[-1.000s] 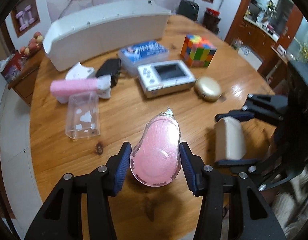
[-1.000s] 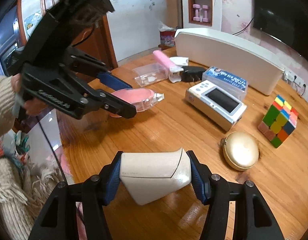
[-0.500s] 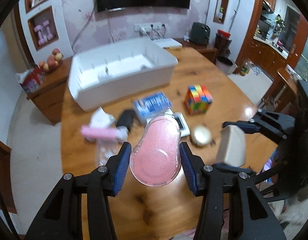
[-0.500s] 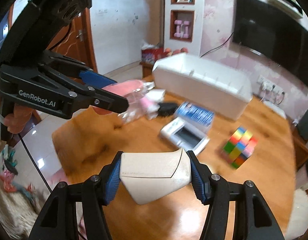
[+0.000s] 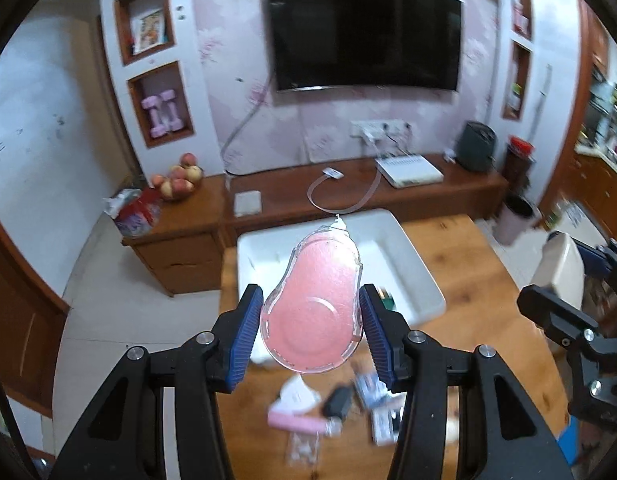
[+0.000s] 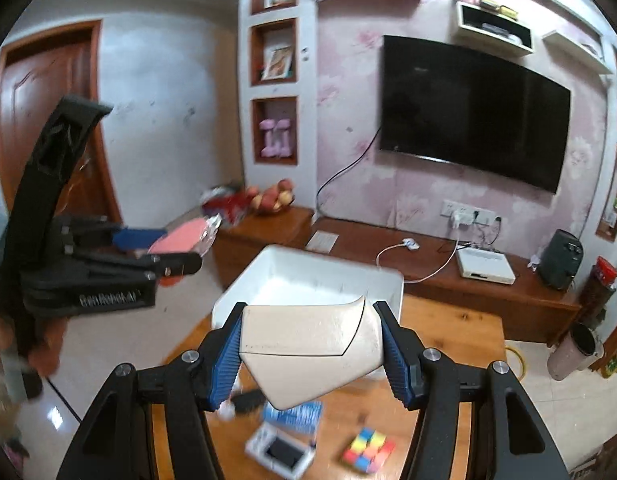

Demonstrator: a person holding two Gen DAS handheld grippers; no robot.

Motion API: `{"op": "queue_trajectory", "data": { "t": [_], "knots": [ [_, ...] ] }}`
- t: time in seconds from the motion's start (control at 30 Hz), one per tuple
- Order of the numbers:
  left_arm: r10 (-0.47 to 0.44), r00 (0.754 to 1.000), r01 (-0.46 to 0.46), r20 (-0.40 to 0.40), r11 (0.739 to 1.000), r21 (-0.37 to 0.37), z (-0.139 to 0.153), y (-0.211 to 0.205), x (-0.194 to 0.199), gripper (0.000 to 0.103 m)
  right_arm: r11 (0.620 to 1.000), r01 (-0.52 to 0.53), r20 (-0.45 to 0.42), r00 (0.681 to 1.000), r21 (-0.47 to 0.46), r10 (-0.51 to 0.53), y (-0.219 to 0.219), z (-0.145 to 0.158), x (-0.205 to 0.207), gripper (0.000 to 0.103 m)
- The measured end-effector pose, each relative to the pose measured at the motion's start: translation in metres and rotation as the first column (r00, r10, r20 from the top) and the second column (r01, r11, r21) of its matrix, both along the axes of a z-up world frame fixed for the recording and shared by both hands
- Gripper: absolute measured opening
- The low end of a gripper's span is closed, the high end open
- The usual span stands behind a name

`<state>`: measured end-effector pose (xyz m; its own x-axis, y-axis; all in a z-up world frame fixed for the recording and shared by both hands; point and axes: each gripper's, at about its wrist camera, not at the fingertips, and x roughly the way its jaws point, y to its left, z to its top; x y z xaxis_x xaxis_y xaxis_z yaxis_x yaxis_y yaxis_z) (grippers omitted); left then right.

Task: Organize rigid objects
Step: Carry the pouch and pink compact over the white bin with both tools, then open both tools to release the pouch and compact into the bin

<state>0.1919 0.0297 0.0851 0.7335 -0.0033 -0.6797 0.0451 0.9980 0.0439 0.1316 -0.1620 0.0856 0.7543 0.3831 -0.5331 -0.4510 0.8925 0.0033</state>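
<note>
Both grippers have risen well above the table since a second ago; the clutter that filled the views then now sits small and blurred far below, and the white bin [image 5: 422, 276] has come under the fingers.

Left gripper [image 5: 311, 322]: blue pads clamped on the pink clear-cased object [image 5: 314, 308], nose pointing away, held over the bin's near end in the left wrist view. Right gripper [image 6: 310, 354]: fingers pressed against both sides of the cream angular case [image 6: 308, 344], held high with the bin [image 6: 382, 280] just beyond it.

Bin interior looks bare white where visible; part of it is hidden behind the held items, so contents cannot be confirmed.

Not yet put away, on the wooden table [image 6: 448, 400]: colour cube [image 6: 368, 451], white handheld console [image 6: 280, 449], blue-labelled box [image 6: 294, 414], a black item [image 5: 338, 399], pink stick [image 5: 295, 424], small clear container [image 5: 304, 448]. Details soft from motion blur.

Judgement: early in the job. Two items in transit, none shown deposited, at least six waiting. Lowering and releasing into the bin looks like the next call.
</note>
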Motion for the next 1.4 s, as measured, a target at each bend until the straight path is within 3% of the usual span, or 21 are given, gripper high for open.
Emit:
{"op": "queue_trajectory", "data": {
  "t": [0.1, 0.2, 0.37, 0.57, 0.83, 1.2, 1.27, 1.4],
  "knots": [
    [0.049, 0.999, -0.049, -0.016, 0.999, 0.001, -0.009, 0.005, 0.032, 0.053, 0.999, 0.049, 0.004, 0.999, -0.007, -0.049, 0.011, 0.01, 0.036, 0.062],
    [0.081, 0.995, -0.08, -0.059, 0.997, 0.018, -0.032, 0.008, 0.064, 0.053, 0.995, 0.096, -0.028, 0.995, -0.034, -0.097, 0.023, 0.001, 0.077, 0.062],
    [0.127, 0.98, -0.125, -0.154, 0.992, 0.02, -0.085, 0.015, 0.115, 0.053, 0.985, 0.153, -0.181, 0.97, -0.076, -0.164, 0.035, -0.052, 0.145, 0.062],
    [0.168, 0.945, -0.175, -0.282, 0.985, 0.0, -0.15, 0.019, 0.164, 0.053, 0.976, 0.169, -0.399, 0.892, -0.139, -0.211, 0.04, -0.134, 0.209, 0.062],
    [0.161, 0.898, -0.18, -0.41, 0.984, -0.009, -0.207, 0.016, 0.201, 0.053, 0.972, 0.118, -0.533, 0.819, -0.204, -0.212, 0.05, -0.196, 0.237, 0.062],
    [0.177, 0.835, -0.206, -0.52, 0.979, 0.002, -0.249, 0.017, 0.222, 0.054, 0.961, 0.041, -0.637, 0.741, -0.272, -0.212, 0.082, -0.233, 0.255, 0.062],
    [0.17, 0.827, -0.219, -0.536, 0.975, -0.028, -0.249, 0.02, 0.221, 0.054, 0.958, 0.032, -0.637, 0.74, -0.284, -0.214, 0.083, -0.236, 0.255, 0.064],
    [0.192, 0.812, -0.236, -0.551, 0.972, -0.01, -0.25, 0.023, 0.221, 0.054, 0.967, 0.031, -0.629, 0.754, -0.254, -0.189, 0.083, -0.231, 0.252, 0.07]
  ]
}}
